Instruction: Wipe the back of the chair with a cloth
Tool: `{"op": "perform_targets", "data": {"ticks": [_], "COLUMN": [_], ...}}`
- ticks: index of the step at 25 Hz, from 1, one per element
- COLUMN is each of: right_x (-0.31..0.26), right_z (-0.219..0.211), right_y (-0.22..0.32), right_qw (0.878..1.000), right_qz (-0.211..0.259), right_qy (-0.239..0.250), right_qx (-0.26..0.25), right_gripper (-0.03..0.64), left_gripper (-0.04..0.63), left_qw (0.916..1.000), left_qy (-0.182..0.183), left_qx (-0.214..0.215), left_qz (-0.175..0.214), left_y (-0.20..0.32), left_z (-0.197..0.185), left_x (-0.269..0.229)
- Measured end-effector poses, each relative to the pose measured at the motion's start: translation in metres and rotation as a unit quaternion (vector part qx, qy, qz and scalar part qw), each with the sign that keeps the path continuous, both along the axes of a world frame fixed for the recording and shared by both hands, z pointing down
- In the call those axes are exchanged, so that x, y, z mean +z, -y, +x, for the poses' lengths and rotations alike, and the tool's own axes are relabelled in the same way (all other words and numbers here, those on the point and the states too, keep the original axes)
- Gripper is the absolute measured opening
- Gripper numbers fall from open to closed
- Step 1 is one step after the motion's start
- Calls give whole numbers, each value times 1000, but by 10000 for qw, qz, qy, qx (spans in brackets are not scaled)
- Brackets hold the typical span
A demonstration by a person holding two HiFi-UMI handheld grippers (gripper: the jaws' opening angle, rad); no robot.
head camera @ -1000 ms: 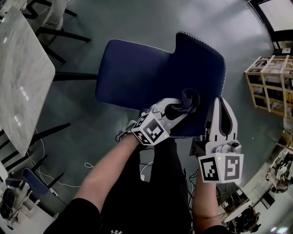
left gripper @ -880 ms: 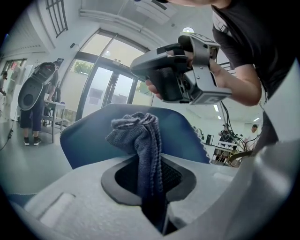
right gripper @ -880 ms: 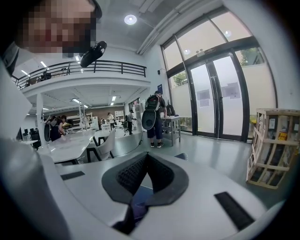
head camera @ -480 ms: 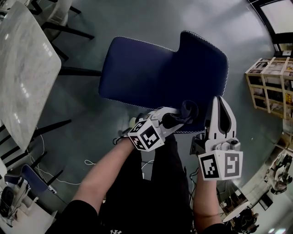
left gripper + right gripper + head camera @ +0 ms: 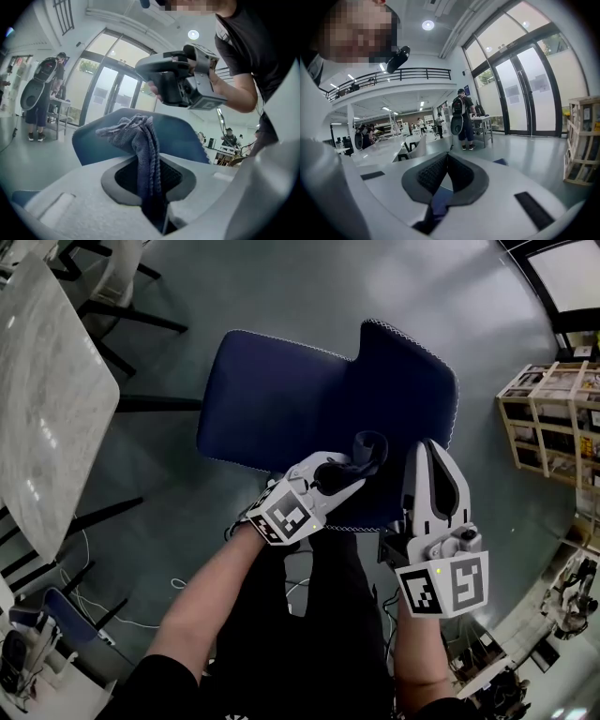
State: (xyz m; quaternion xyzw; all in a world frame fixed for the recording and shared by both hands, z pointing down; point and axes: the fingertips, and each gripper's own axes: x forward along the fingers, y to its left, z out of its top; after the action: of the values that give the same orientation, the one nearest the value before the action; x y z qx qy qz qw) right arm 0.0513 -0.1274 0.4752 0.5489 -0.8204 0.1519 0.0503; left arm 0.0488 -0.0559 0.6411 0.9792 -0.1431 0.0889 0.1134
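Observation:
The blue chair stands below me, its seat (image 5: 272, 399) to the left and its backrest (image 5: 412, 395) to the right. A dark grey cloth (image 5: 368, 448) is bunched against the near side of the backrest, and my left gripper (image 5: 352, 465) is shut on it. In the left gripper view the cloth (image 5: 140, 140) sticks up from the closed jaws in front of the blue chair back (image 5: 180, 133). My right gripper (image 5: 425, 446) points at the backrest just right of the cloth. Its jaws meet at the tip (image 5: 447, 157) with nothing between them.
A marble-topped table (image 5: 47, 399) fills the left edge, with dark chair legs (image 5: 122, 306) behind it. A wooden crate rack (image 5: 548, 418) stands at the right. Cables (image 5: 187, 577) lie on the grey floor near my legs. People with backpacks (image 5: 461, 117) stand far off by glass doors.
The left gripper with the cloth has shifted a little left and up along the backrest's near side. The right gripper has moved the same way beside it.

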Motion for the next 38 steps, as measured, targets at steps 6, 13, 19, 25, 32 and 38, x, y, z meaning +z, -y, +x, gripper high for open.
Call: {"op": "perform_targets", "data": {"ticks": [6, 13, 19, 25, 32, 38], "right_x": [2, 16, 30, 32, 32, 31], "right_z": [8, 6, 2, 4, 5, 4], "right_y": [36, 64, 86, 94, 92, 73], "right_qw": [9999, 9998, 9997, 9996, 9996, 9993], "right_qz": [-74, -213, -227, -221, -251, -360], "right_qy": [-69, 39, 72, 74, 45, 17], "right_qx": [70, -55, -105, -167, -129, -48], "right_gripper": [14, 14, 14, 14, 14, 14], "left_gripper": [71, 71, 71, 71, 71, 71], "left_qw": [9970, 9891, 9890, 9925, 9953, 9959], "left_qy": [194, 317, 342, 341, 423, 637], "left_qx": [-678, -1299, -1307, -1017, -602, -138], "left_qz": [320, 615, 604, 585, 633, 626], "left_y": [95, 190, 226, 228, 199, 144], "left_z": [-14, -10, -3, 19, 34, 37], "left_x": [14, 37, 59, 75, 81, 88]}}
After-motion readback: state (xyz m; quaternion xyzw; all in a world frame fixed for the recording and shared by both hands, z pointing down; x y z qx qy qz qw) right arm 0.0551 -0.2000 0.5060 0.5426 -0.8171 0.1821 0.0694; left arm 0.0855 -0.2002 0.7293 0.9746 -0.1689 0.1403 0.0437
